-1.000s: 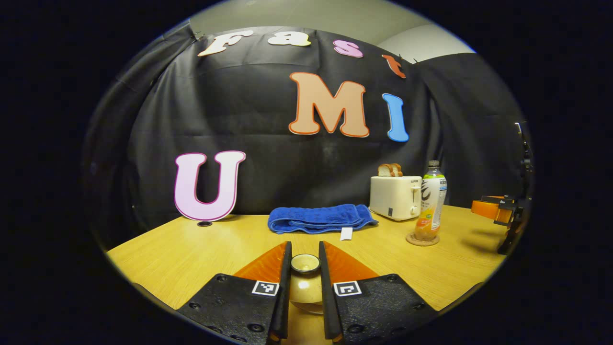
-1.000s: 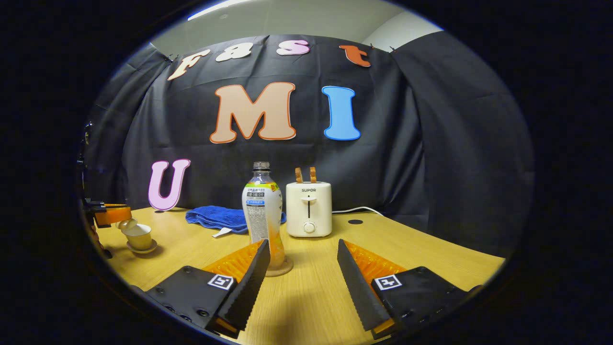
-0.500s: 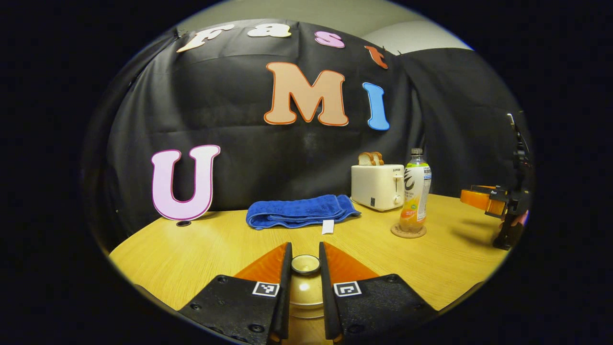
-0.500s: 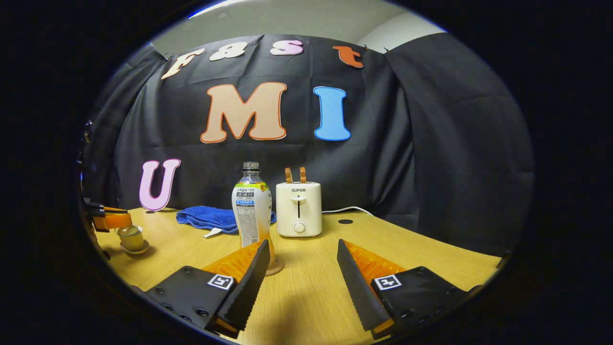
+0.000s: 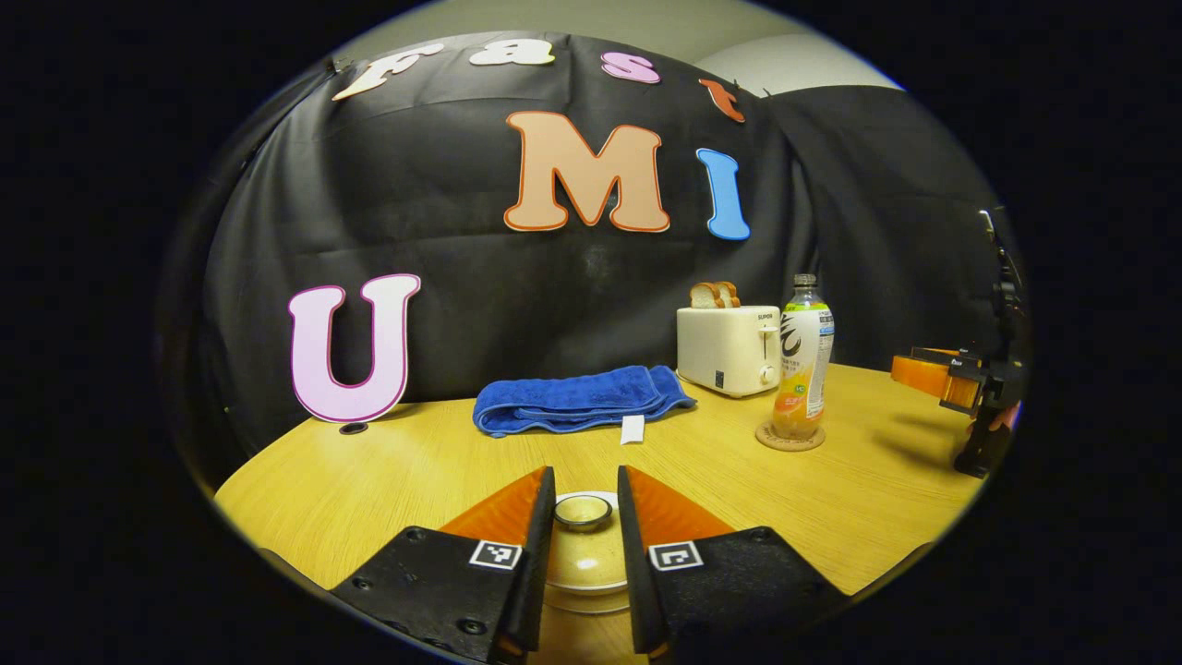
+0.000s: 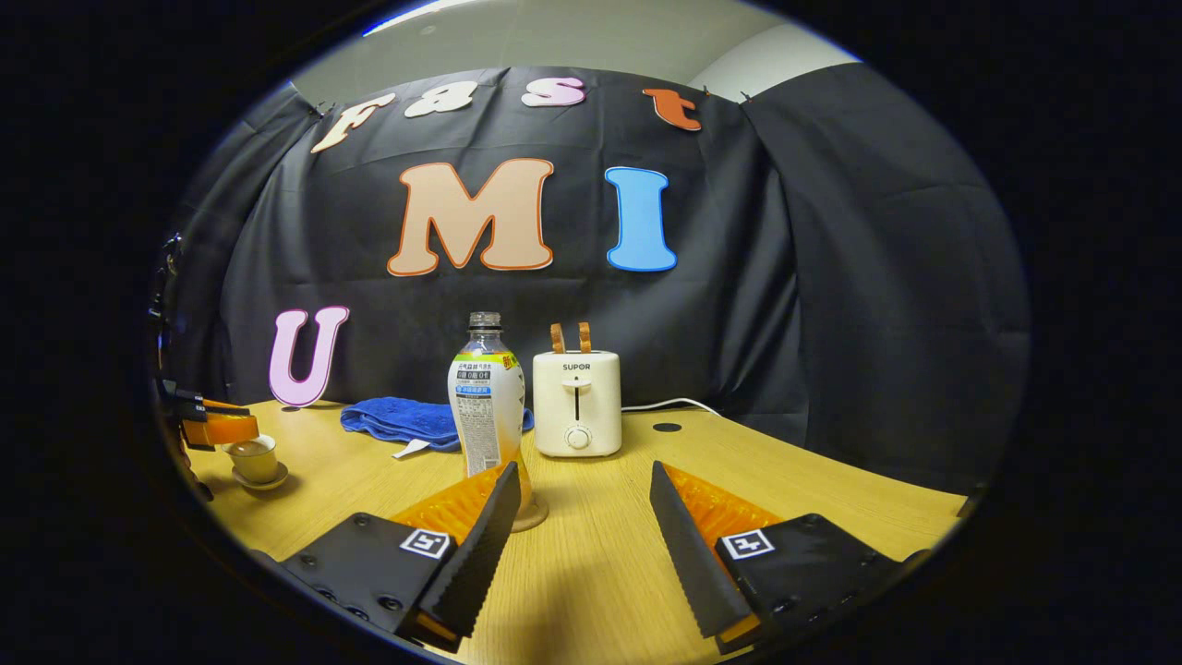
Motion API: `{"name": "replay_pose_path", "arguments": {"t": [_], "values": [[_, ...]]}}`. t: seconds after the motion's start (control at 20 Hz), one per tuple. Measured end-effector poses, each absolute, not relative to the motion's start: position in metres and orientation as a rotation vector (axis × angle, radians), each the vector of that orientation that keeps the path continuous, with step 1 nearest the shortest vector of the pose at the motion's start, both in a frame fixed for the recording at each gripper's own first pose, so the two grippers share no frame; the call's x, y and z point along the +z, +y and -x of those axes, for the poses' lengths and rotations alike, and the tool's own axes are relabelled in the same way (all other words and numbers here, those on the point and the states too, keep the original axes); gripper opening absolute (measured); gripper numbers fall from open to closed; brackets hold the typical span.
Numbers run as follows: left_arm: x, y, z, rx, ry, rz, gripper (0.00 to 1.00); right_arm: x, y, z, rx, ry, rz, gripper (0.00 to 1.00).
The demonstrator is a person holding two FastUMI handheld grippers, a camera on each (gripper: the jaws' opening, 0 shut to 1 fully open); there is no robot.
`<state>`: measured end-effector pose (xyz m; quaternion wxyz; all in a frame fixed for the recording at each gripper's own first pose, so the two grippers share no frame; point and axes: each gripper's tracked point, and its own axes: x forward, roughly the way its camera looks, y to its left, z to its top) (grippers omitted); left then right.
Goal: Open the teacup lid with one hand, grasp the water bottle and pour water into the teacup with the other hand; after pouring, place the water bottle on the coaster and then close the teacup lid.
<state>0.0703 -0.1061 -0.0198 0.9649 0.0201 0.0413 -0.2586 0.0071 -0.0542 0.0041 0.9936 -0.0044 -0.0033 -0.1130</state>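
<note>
The cream teacup lid (image 5: 583, 554) lies low between my left gripper's (image 5: 584, 476) fingers, its round knob (image 5: 583, 511) level with them. The fingers stand barely open, with a thin gap beside the knob on the right. In the right gripper view the lidded teacup (image 6: 253, 456) rests on its saucer (image 6: 260, 480) at far left, under the left gripper (image 6: 217, 428). The water bottle (image 6: 487, 406) stands upright on the round coaster (image 6: 534, 513), just left of my open right gripper (image 6: 582, 476). The left gripper view has the bottle (image 5: 803, 360), coaster (image 5: 790, 436) and right gripper (image 5: 951, 388) at right.
A white toaster (image 6: 577, 403) holding bread slices stands behind the bottle, its cord trailing right. A folded blue towel (image 5: 577, 399) lies near the back of the wooden table (image 5: 369, 480). The black cloth wall closes off the table's far side.
The left gripper lowered the lid onto the teacup and its fingers eased slightly apart. The right gripper drew back a little from the bottle, staying open.
</note>
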Motion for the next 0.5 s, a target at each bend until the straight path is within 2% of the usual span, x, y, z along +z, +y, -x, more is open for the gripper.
{"name": "replay_pose_path", "arguments": {"t": [0.05,0.1,0.15,0.2,0.3,0.4,0.5], "values": [[-0.019,-0.105,-0.07,-0.524,0.081,-0.037,0.41,0.004,-0.054,-0.007,-0.226,-0.007,0.009,0.87],[-0.018,-0.106,-0.07,-0.525,0.077,-0.035,0.4,0.005,-0.054,-0.006,-0.226,-0.007,0.009,0.93],[-0.018,-0.105,-0.069,-0.527,0.076,-0.033,0.4,0.005,-0.055,-0.006,-0.227,-0.007,0.009,0.93],[-0.017,-0.105,-0.069,-0.526,0.072,-0.029,0.46,0.005,-0.055,-0.006,-0.227,-0.008,0.009,0.93],[-0.014,-0.102,-0.068,-0.516,0.057,-0.014,0.75,0.004,-0.054,-0.006,-0.227,-0.008,0.009,0.93],[-0.01,-0.096,-0.067,-0.5,0.035,0.007,0.94,0.004,-0.054,-0.007,-0.227,-0.009,0.008,0.92],[-0.006,-0.092,-0.065,-0.485,0.015,0.029,0.95,0.004,-0.055,-0.006,-0.227,-0.009,0.008,0.91]]}}
